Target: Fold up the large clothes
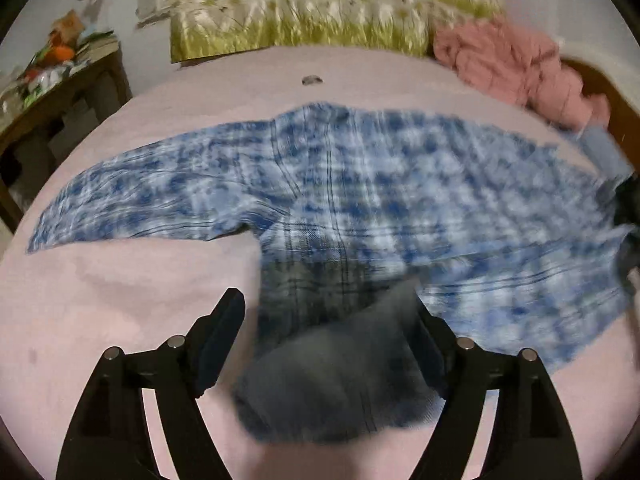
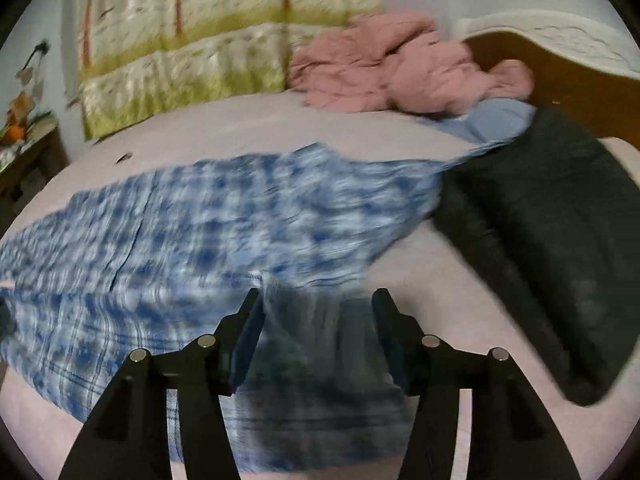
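A blue and white plaid shirt [image 1: 340, 184] lies spread on the pink bed [image 1: 120, 300], one sleeve stretched out to the left. It also shows in the right wrist view [image 2: 208, 220]. Both views are blurred by motion. My left gripper [image 1: 324, 300] is open, its fingers wide apart over a shadowed fold of the shirt's near hem. My right gripper [image 2: 318, 300] is open, its fingers either side of the shirt's near edge. Neither gripper pinches the cloth.
A crumpled pink garment [image 2: 400, 76] lies at the bed's far right. A dark folded cloth [image 2: 552, 240] lies right of the shirt, with a light blue cloth [image 2: 488, 120] behind it. A green patterned quilt [image 1: 296, 20] is at the head. A cluttered side table [image 1: 60, 76] stands left.
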`<state>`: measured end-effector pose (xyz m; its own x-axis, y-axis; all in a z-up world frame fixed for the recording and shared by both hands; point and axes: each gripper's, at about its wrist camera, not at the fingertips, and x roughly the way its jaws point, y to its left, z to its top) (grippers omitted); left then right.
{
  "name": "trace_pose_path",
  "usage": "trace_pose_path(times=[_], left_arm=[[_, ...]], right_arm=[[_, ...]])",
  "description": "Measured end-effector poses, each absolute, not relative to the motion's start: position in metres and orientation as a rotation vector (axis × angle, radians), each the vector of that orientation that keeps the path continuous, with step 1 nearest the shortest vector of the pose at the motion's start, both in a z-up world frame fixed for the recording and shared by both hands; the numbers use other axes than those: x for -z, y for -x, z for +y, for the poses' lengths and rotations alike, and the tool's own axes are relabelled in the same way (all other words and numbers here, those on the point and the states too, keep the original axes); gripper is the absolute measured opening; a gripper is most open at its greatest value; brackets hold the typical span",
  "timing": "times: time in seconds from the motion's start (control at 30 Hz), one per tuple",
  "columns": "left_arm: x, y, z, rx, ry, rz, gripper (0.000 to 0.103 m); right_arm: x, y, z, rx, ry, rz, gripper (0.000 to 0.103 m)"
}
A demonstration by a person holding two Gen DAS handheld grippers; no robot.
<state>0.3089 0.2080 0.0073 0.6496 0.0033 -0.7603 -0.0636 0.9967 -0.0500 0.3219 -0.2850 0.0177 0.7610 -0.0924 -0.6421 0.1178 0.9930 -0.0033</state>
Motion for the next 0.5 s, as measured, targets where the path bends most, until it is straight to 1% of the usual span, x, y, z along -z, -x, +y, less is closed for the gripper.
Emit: trace_pose_path(times=[0.03,0.1,0.17,0.27,0.33,0.4,0.43,0.47,0.5], left_arm=[[-0.014,-0.301,0.212,-0.048,0.087,0.848,0.082],[-0.028,-0.278,0.219,-0.073,0.12,0.787,0.091],[-0.029,-0.262,0.223,-0.069,0.144,0.738,0.095],[-0.016,-0.265,0.225,-0.108,0.119,0.744,0.095],[0.0,-0.27,0.231,-0.139,0.123,0.768,0.095],[0.023,-0.28,0.241,-0.152,0.159,0.818,0.095],[0.036,-0.286,0.246,-0.169,0.176,0.878,0.095],[0.051,-0.296,0.251,-0.161,0.201,0.958,0.093],[0.06,-0.301,0.253,-0.134,0.223,0.974,0.093]], right_arm=[[-0.024,-0.315,-0.293,0.135,-0.068,0.705,0.058],[-0.03,-0.3,-0.309,0.148,-0.171,0.718,0.059],[-0.03,-0.287,-0.315,0.075,-0.25,0.713,0.059],[-0.014,-0.291,-0.304,0.099,-0.116,0.767,0.059],[0.001,-0.296,-0.305,0.143,-0.081,0.795,0.059],[0.014,-0.294,-0.315,0.136,-0.131,0.804,0.059],[0.022,-0.293,-0.322,0.13,-0.165,0.799,0.059],[0.03,-0.293,-0.329,0.128,-0.196,0.802,0.059],[0.036,-0.294,-0.333,0.117,-0.219,0.812,0.059]])
